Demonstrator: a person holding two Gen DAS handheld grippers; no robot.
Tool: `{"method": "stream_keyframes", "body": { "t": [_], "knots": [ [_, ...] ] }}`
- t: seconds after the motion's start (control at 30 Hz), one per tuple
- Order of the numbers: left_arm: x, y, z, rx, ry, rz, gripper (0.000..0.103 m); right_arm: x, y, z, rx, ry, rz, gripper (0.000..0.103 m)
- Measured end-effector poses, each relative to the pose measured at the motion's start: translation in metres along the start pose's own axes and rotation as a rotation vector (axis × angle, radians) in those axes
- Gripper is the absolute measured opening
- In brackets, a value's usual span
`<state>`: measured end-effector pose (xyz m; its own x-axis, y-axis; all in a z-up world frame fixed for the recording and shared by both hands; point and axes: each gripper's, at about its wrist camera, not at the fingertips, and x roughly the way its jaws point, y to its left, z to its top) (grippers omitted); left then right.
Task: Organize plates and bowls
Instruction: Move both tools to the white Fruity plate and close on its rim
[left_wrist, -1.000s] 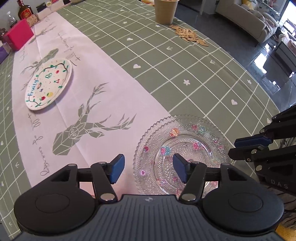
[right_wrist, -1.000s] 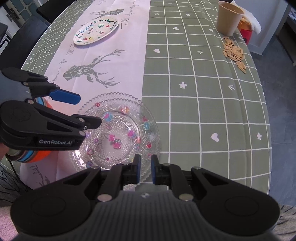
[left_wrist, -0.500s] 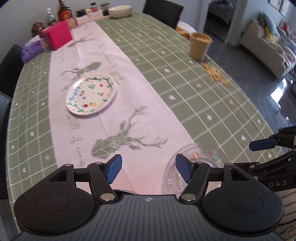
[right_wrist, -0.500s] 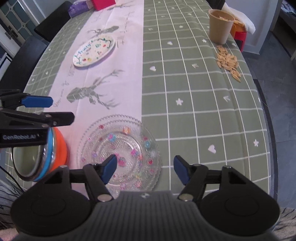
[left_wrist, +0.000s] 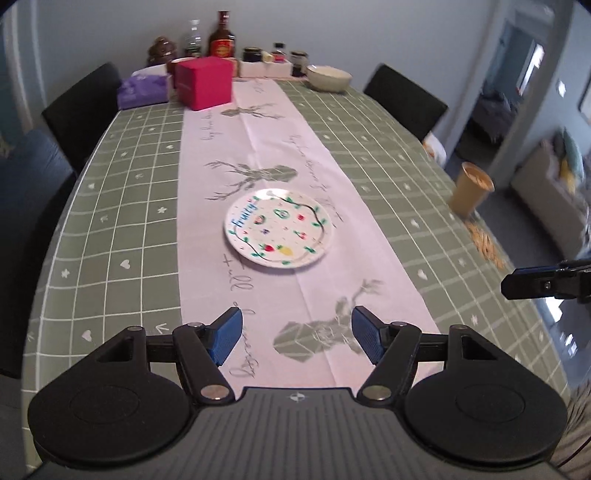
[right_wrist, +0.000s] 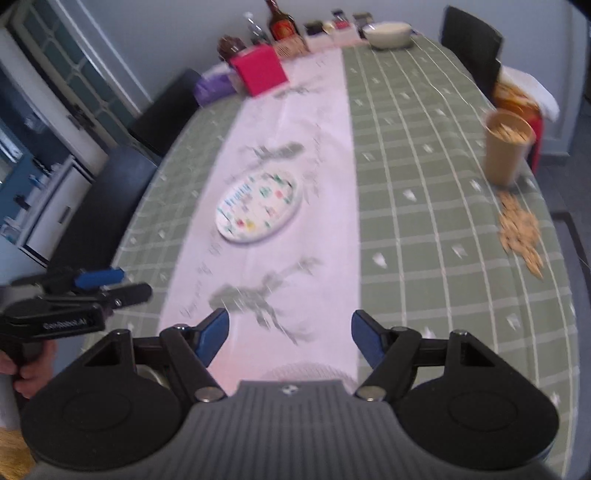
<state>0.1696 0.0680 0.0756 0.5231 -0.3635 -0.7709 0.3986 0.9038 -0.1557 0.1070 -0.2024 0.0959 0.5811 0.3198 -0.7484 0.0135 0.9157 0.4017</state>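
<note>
Left wrist view: left hand-held gripper (left_wrist: 297, 338) is held open and empty, aimed at the painted plate (left_wrist: 279, 231) lying flat on the white runner (left_wrist: 332, 173) mid-surface, likely the next pickup

Right wrist view: right hand-held gripper (right_wrist: 290, 338) is spread, nothing between; only here is a glass plate rim (right_wrist: 308, 371) glimpsed beneath it

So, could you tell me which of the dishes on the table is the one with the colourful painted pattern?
It is the flat white plate lying on the pale runner mid-table, painted with fruit and blue lettering. The other dish, a plain cream bowl, sits at the far end near the jars.
</note>
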Motion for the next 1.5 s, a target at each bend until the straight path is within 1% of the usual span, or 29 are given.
{"method": "stream_keyframes", "body": {
  "t": [0.1, 0.17, 0.27, 0.33, 0.4, 0.43, 0.53, 0.63, 0.77, 0.9, 0.97, 1.03, 1.07, 1.1, 1.2, 1.27, 1.33, 1.4, 1.5],
  "knots": [
    [0.016, 0.033, -0.001, -0.094, -0.048, -0.018, 0.08, 0.023, -0.005, 0.019, -0.014, -0.031, 0.011, 0.072],
    [0.027, 0.049, -0.003, -0.121, -0.074, -0.022, 0.079, 0.041, -0.012, 0.03, 0.004, -0.051, 0.02, 0.071],
    [0.04, 0.069, -0.003, -0.177, -0.122, 0.004, 0.077, 0.067, -0.023, 0.042, 0.047, -0.062, 0.057, 0.064],
    [0.049, 0.08, 0.0, -0.216, -0.133, -0.019, 0.077, 0.084, -0.026, 0.046, 0.048, -0.074, 0.093, 0.06],
    [0.059, 0.089, 0.002, -0.25, -0.141, -0.047, 0.076, 0.1, -0.029, 0.049, 0.048, -0.086, 0.104, 0.058],
    [0.064, 0.092, 0.004, -0.259, -0.139, -0.049, 0.076, 0.108, -0.03, 0.05, 0.056, -0.086, 0.11, 0.057],
    [0.079, 0.095, 0.008, -0.245, -0.129, -0.049, 0.074, 0.133, -0.039, 0.051, 0.107, -0.065, 0.13, 0.051],
    [0.091, 0.093, 0.009, -0.222, -0.117, -0.041, 0.074, 0.148, -0.044, 0.052, 0.13, -0.064, 0.139, 0.05],
    [0.106, 0.094, 0.008, -0.22, -0.098, -0.034, 0.074, 0.166, -0.05, 0.055, 0.158, -0.06, 0.153, 0.049],
    [0.118, 0.094, 0.006, -0.211, -0.061, -0.008, 0.074, 0.189, -0.057, 0.056, 0.213, -0.002, 0.133, 0.049],
    [0.123, 0.093, 0.005, -0.192, -0.055, 0.0, 0.074, 0.197, -0.062, 0.055, 0.246, 0.007, 0.173, 0.049],
    [0.129, 0.092, 0.004, -0.174, -0.051, 0.008, 0.074, 0.201, -0.063, 0.056, 0.243, -0.008, 0.188, 0.047],
    [0.13, 0.092, 0.003, -0.161, -0.071, 0.013, 0.074, 0.203, -0.064, 0.057, 0.248, -0.011, 0.198, 0.047],
    [0.132, 0.092, 0.003, -0.157, -0.075, 0.014, 0.074, 0.206, -0.068, 0.059, 0.275, -0.005, 0.222, 0.047],
    [0.135, 0.092, 0.001, -0.153, -0.121, 0.004, 0.076, 0.217, -0.08, 0.07, 0.345, 0.068, 0.312, 0.048],
    [0.138, 0.09, 0.001, -0.121, -0.147, 0.007, 0.076, 0.223, -0.087, 0.075, 0.399, 0.105, 0.343, 0.048],
    [0.142, 0.086, 0.004, -0.08, -0.156, 0.011, 0.077, 0.229, -0.093, 0.079, 0.45, 0.133, 0.377, 0.048],
    [0.145, 0.088, 0.007, -0.098, -0.161, -0.012, 0.079, 0.235, -0.098, 0.083, 0.488, 0.155, 0.411, 0.048],
    [0.15, 0.094, 0.013, -0.155, -0.168, -0.041, 0.079, 0.244, -0.107, 0.082, 0.572, 0.159, 0.456, 0.047]
  ]
}}
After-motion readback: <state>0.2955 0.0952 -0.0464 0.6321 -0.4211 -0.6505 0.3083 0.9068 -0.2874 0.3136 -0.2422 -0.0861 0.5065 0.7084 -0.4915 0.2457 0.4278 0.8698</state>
